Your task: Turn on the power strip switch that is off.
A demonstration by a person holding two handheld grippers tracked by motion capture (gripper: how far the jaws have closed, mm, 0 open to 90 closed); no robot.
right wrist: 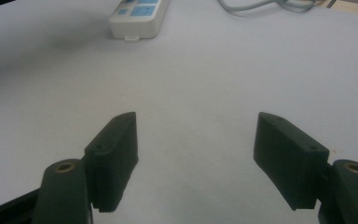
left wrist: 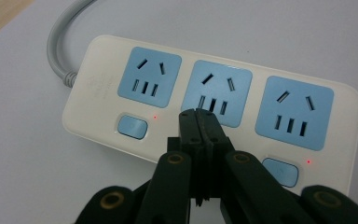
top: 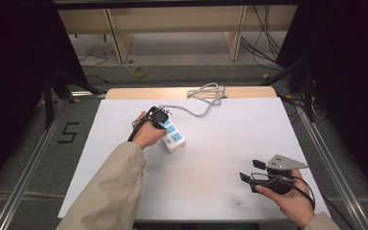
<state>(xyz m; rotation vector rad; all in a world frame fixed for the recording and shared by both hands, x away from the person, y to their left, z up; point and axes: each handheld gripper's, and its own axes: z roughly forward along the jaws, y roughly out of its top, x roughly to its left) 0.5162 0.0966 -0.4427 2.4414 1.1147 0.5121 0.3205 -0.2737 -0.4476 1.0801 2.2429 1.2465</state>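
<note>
The left gripper [left wrist: 199, 113] has its jaws pressed together with nothing between them, the tips poised over the power strip [left wrist: 98, 84], right at the lower edge of its middle blue socket [left wrist: 221, 91]. A blue switch [left wrist: 132, 127] sits just to one side of the tips and a second switch [left wrist: 282, 171] to the other, each with a small red light lit beside it. The strip lies flat on the white table [top: 220, 143], its grey cable [top: 206, 96] running off toward the far edge. Well apart from the strip, the right gripper [top: 250, 171] rests near the table's near edge, jaws spread wide and empty, aimed toward the strip.
</note>
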